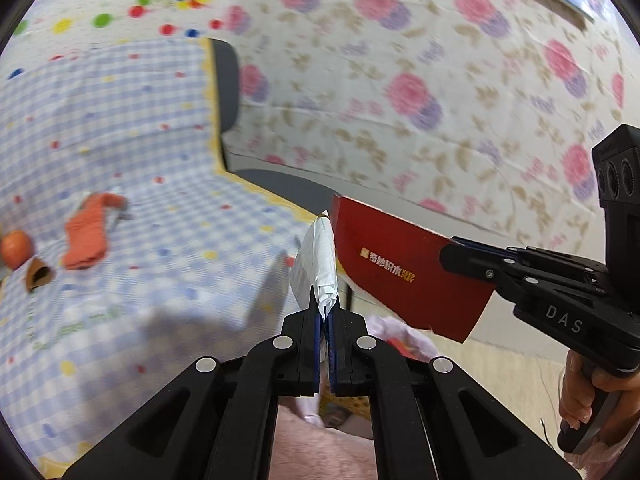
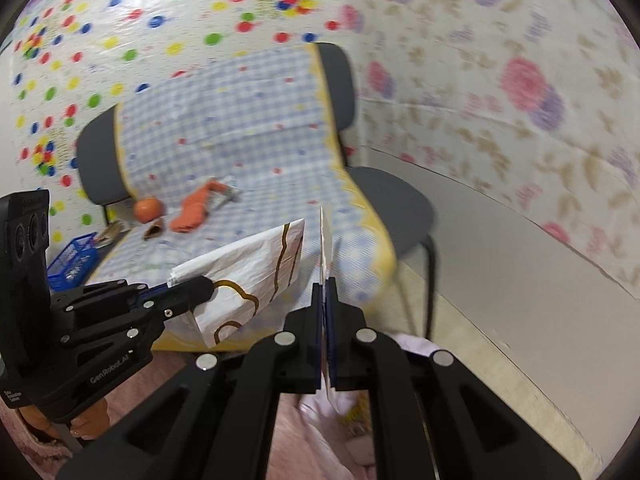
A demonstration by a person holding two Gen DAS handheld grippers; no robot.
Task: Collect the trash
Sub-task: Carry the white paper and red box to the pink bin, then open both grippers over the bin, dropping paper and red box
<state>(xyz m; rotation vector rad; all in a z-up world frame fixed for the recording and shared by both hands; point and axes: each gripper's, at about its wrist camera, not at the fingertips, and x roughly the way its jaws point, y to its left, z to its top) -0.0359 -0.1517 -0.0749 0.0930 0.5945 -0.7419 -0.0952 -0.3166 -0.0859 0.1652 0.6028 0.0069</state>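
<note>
My left gripper [image 1: 327,312] is shut on a white paper wrapper [image 1: 318,264] with brown line print, held in the air off the seat's front edge; the wrapper also shows in the right wrist view [image 2: 248,272]. My right gripper [image 2: 326,284] is shut on a flat red card [image 1: 400,272] with gold print, seen edge-on in its own view [image 2: 326,240]. The two grippers are close together. On the checked cloth lie an orange rag [image 2: 194,208], an orange fruit [image 2: 147,208] and a brown scrap [image 2: 154,232].
A grey chair [image 2: 344,84] covered by a blue checked cloth [image 2: 240,120] stands against a dotted wall sheet. A floral sheet [image 2: 520,100] hangs on the right. A blue basket [image 2: 74,260] sits left of the chair. A pink fuzzy surface [image 1: 320,448] is below the grippers.
</note>
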